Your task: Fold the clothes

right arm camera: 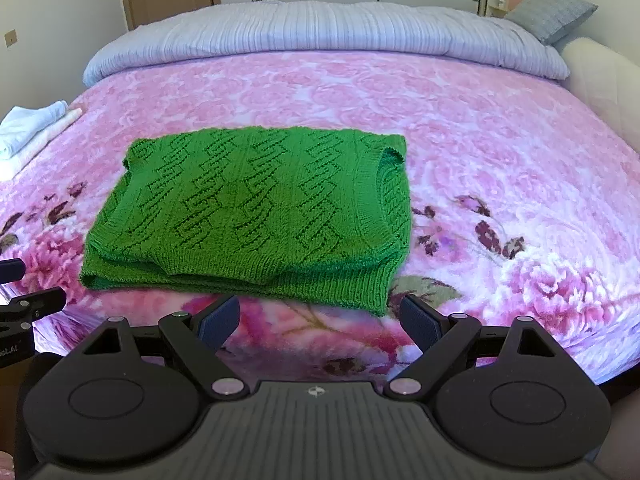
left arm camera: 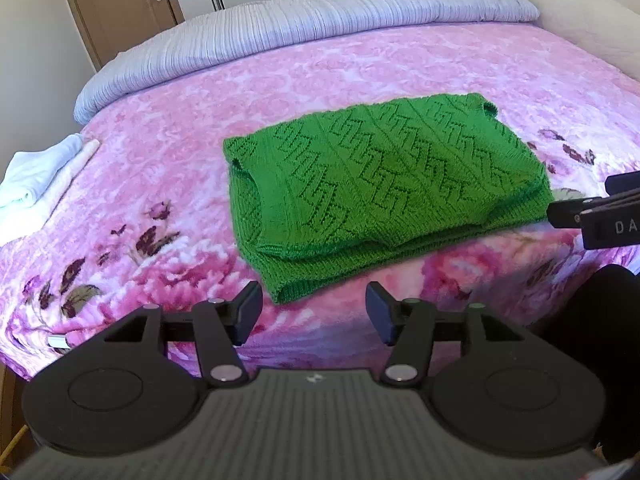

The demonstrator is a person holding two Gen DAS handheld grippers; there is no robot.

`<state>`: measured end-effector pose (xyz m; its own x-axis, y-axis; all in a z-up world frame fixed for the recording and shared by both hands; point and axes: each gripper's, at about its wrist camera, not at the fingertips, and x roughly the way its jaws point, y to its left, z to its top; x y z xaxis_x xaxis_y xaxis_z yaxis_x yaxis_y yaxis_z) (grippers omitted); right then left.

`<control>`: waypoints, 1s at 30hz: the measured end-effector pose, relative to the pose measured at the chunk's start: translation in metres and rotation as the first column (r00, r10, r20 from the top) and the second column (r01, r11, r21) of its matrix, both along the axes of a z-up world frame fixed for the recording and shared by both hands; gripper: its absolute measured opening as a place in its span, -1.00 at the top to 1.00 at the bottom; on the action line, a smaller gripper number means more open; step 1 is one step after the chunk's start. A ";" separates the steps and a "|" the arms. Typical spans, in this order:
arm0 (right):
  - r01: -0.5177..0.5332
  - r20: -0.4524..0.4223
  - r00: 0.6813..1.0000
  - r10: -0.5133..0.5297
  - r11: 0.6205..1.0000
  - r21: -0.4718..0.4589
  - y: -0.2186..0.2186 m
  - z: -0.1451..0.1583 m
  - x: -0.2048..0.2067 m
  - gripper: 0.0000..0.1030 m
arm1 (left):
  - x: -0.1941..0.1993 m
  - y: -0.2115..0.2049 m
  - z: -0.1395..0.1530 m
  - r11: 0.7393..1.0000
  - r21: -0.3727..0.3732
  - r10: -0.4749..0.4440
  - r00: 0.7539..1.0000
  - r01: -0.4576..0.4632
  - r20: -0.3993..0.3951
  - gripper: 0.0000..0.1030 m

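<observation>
White folded towels (left arm camera: 38, 174) lie at the left edge of the bed (left arm camera: 360, 68), on its pink flowered blanket. The green knitted sweater (left arm camera: 380, 188) lies folded in the middle of the blanket, nearer the front edge. The left gripper (left arm camera: 314, 314) hovers just before it, jaws apart and empty. The right gripper (right arm camera: 320, 322) does likewise, jaws wide, holding nothing.

Left hand-held gripper (left arm camera: 314, 312) and right hand-held gripper (right arm camera: 318, 318) both tilt downward, jaws apart, gripping nothing.
</observation>
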<state>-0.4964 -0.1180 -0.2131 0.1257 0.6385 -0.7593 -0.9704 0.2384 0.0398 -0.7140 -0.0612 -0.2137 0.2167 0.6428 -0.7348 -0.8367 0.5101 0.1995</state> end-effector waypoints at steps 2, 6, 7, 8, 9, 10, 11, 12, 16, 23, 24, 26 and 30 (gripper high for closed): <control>-0.006 -0.001 1.000 0.006 1.000 -0.007 0.003 -0.002 -0.001 -0.73 | 0.000 0.003 -0.002 1.000 -0.007 0.005 1.000 -0.005 -0.002 -0.03; -0.013 0.004 1.000 0.013 1.000 -0.022 0.008 -0.007 -0.003 -0.73 | 0.000 0.010 -0.005 1.000 -0.019 0.011 1.000 -0.011 -0.005 -0.03; -0.013 0.005 1.000 0.013 1.000 -0.025 0.010 -0.008 -0.003 -0.73 | 0.000 0.012 -0.006 1.000 -0.022 0.011 1.000 -0.012 -0.006 -0.03; -0.012 0.004 1.000 0.012 1.000 -0.027 0.011 -0.009 -0.002 -0.73 | 0.001 0.013 -0.007 1.000 -0.025 0.011 1.000 -0.011 -0.008 -0.03; -0.011 0.004 1.000 0.011 1.000 -0.029 0.012 -0.009 -0.002 -0.73 | 0.001 0.014 -0.007 1.000 -0.028 0.011 1.000 -0.011 -0.009 -0.03; -0.010 0.003 1.000 0.010 1.000 -0.030 0.013 -0.010 -0.001 -0.73 | 0.002 0.015 -0.008 0.999 -0.030 0.011 1.000 -0.012 -0.010 -0.03; -0.010 0.002 1.000 0.010 0.999 -0.032 0.014 -0.011 -0.001 -0.73 | 0.002 0.016 -0.008 0.999 -0.032 0.012 1.000 -0.012 -0.011 -0.03; -0.010 0.002 1.000 0.010 0.999 -0.035 0.015 -0.012 -0.001 -0.73 | 0.003 0.018 -0.009 0.999 -0.035 0.012 1.000 -0.012 -0.013 -0.03; -0.009 -0.002 1.000 0.009 0.999 -0.049 0.022 -0.016 0.000 -0.73 | 0.006 0.024 -0.012 0.999 -0.045 0.013 1.000 -0.014 -0.022 -0.03; -0.001 -0.008 1.000 0.000 0.998 -0.063 0.033 -0.022 0.006 -0.73 | 0.008 0.037 -0.015 0.997 -0.068 0.019 1.000 -0.020 -0.018 -0.03; 0.001 -0.010 1.000 -0.001 0.998 -0.064 0.034 -0.022 0.007 -0.73 | 0.008 0.039 -0.016 0.997 -0.075 0.020 1.000 -0.021 -0.013 -0.03; 0.001 -0.022 1.000 -0.003 0.998 -0.061 0.036 -0.023 0.010 -0.73 | 0.005 0.044 -0.016 0.996 -0.091 0.024 1.000 -0.024 0.004 -0.04; -0.002 -0.054 0.999 0.000 0.999 -0.046 0.038 -0.023 0.022 -0.73 | 0.000 0.054 -0.017 0.992 -0.120 0.044 0.998 -0.040 0.035 -0.09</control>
